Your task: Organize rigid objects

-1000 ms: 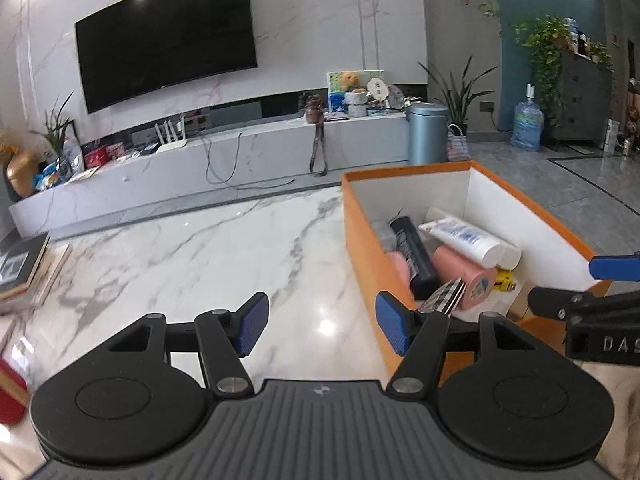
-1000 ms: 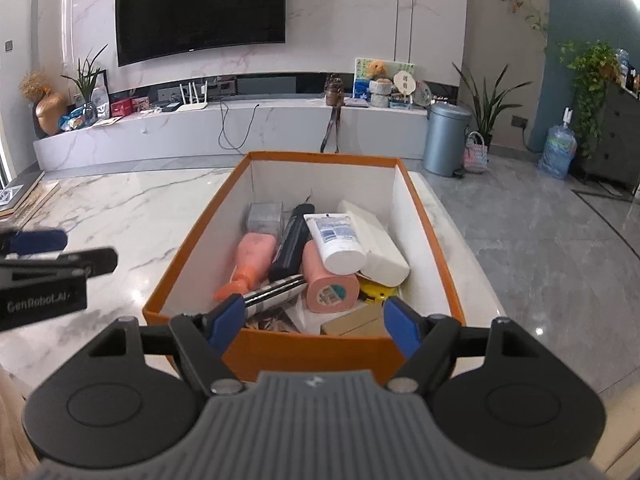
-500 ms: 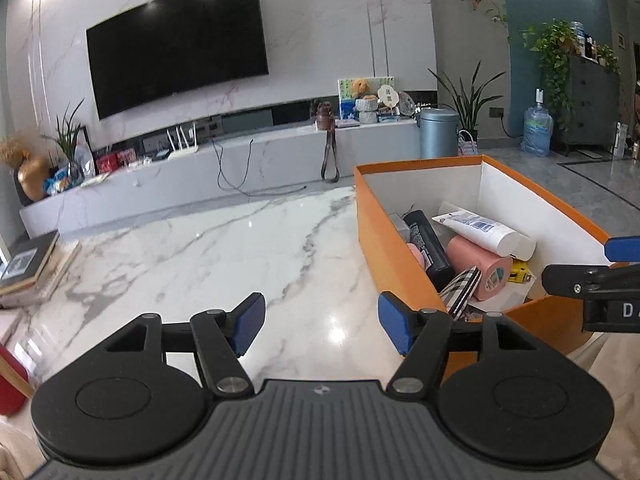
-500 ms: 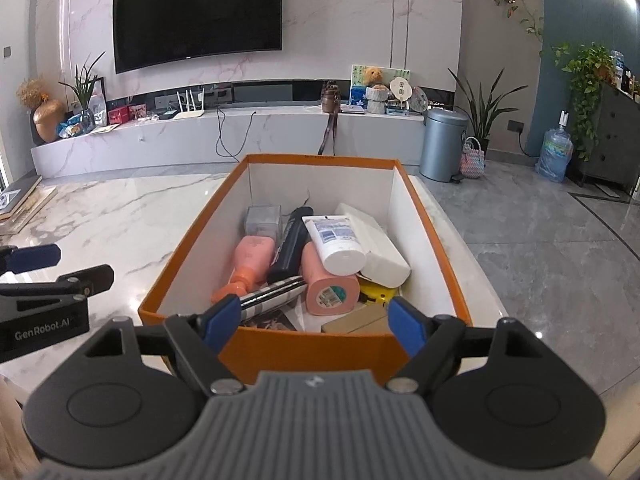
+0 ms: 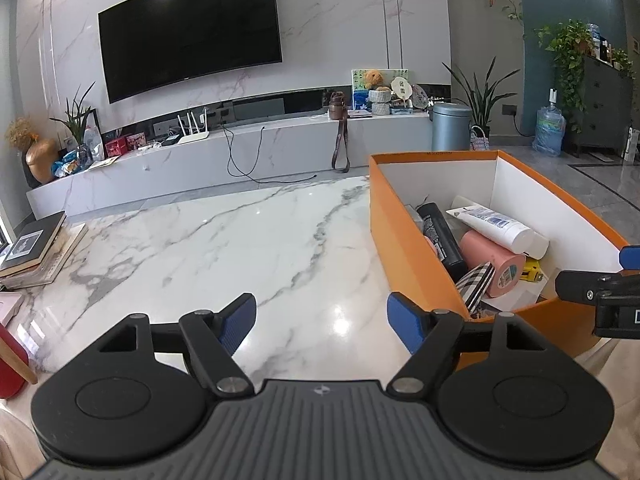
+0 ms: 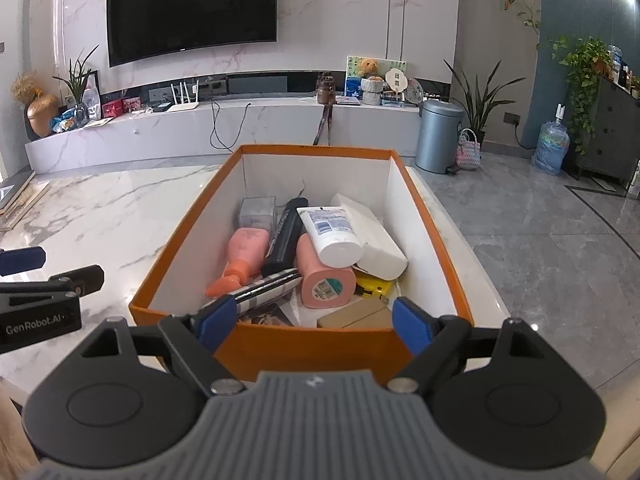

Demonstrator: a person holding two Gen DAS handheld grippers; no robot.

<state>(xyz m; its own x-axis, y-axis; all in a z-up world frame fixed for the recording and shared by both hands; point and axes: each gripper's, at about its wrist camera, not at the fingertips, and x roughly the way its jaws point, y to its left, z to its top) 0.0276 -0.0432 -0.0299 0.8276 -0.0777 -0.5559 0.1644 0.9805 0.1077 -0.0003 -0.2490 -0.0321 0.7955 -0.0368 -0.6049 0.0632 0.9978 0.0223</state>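
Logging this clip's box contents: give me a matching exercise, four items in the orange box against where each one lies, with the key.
Items:
1. white tube
2. black bottle
3. clear cube
4. yellow tape measure

Places:
A. far left of the pile, beyond the pink bottle
B. lying across the pink cylinder, cap toward the camera
C. partly hidden under the white carton, near the right wall
D. between the pink bottle and the pink cylinder

All lie in the orange box; both grippers are open and empty.

Pairs: 1-B, 2-D, 3-A, 4-C
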